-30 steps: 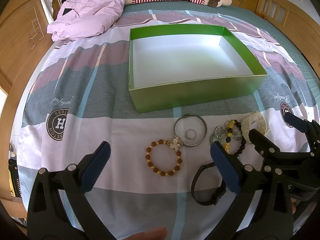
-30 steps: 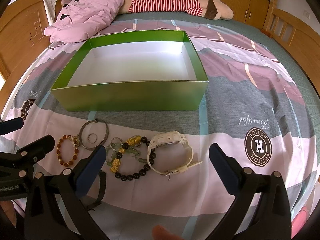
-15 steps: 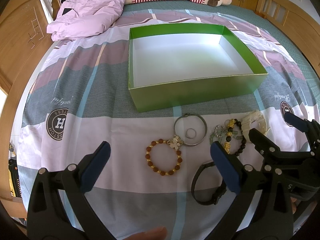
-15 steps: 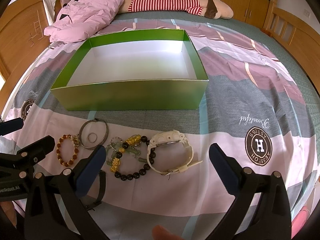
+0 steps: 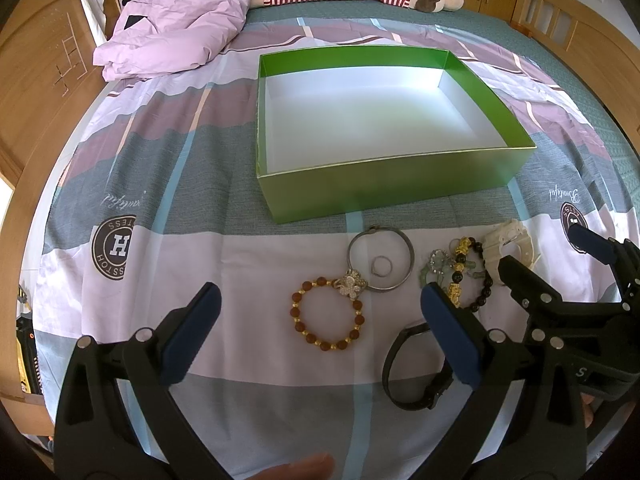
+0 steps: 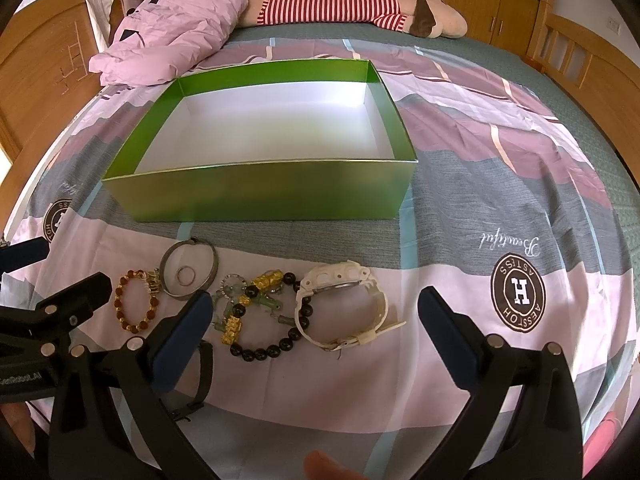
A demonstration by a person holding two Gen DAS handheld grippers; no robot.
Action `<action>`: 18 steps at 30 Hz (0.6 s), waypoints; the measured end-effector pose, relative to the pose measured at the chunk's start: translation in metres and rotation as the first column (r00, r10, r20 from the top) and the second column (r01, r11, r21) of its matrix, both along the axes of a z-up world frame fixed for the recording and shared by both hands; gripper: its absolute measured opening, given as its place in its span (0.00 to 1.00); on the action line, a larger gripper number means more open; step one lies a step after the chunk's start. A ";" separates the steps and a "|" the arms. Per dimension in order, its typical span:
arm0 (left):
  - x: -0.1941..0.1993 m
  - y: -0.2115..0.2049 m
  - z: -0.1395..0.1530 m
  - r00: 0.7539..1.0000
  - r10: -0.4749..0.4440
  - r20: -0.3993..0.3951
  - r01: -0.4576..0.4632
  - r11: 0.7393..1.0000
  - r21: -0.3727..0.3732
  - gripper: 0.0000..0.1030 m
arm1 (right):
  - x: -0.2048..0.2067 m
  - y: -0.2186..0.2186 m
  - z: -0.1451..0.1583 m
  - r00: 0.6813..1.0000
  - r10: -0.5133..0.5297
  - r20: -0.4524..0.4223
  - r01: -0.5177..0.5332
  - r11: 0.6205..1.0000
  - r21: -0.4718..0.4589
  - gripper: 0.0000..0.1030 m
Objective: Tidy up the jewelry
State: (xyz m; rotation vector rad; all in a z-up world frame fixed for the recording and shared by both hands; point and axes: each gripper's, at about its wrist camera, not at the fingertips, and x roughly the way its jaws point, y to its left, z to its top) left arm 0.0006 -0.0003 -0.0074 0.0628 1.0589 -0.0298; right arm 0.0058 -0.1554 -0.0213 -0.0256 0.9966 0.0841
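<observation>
**Left wrist view: six pieces of jewelry lined up before one open green box**

Left wrist view, reading left to right: the left gripper (image 5: 318, 320) hovers over a patterned bedspread (image 5: 160, 184), its two blue-padded jaws spread wide and holding nothing. Between them lies one brown-and-gold bead bracelet (image 5: 326, 316) with a flower charm. Just beside it, touching at the charm, is one silver bangle (image 5: 380, 260), and inside the bangle's loop sits one small ring (image 5: 382, 267). Further right lie one black-and-gold bead bracelet (image 5: 466, 276), tangled with pale green pieces, and one white watch (image 5: 508, 242). One black watch (image 5: 416, 368) lies nearest the camera, partly behind the left gripper's right-hand jaw. That makes six pieces, all on the bedspread, none in the box. Behind them stands one green box (image 5: 392, 188), lid off, its white inside bare.

In the right wrist view, the right gripper (image 6: 314, 320) hangs above the white watch (image 6: 344, 304) and the black-and-gold bead bracelet (image 6: 260, 312), jaws likewise wide apart and gripping nothing. The green box (image 6: 260, 192) sits just beyond the row. At the head of the bed lie one crumpled pink quilt (image 6: 176, 24) and one red-striped plush toy (image 6: 352, 6). One fingertip (image 6: 324, 466) shows at the bottom edge.
</observation>
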 end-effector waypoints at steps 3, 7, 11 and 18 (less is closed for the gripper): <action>0.000 0.000 -0.001 1.000 0.000 -0.001 0.000 1.000 0.000 0.98 | 0.000 0.000 0.001 1.000 0.001 0.004 -0.001 1.000 -0.003 0.99; -0.003 -0.002 -0.006 1.000 -0.007 0.002 0.007 1.000 0.012 0.98 | 0.003 0.001 0.005 0.995 -0.041 0.089 0.057 0.981 -0.183 0.99; -0.007 -0.003 -0.010 0.997 -0.007 0.071 0.002 0.997 0.074 0.98 | 0.013 -0.017 0.000 0.987 -0.096 0.129 0.134 0.935 -0.329 0.99; 0.009 0.023 -0.023 0.998 0.059 -0.001 -0.059 0.997 0.052 0.83 | 0.027 -0.046 -0.005 0.996 -0.092 0.017 0.093 0.971 -0.220 0.77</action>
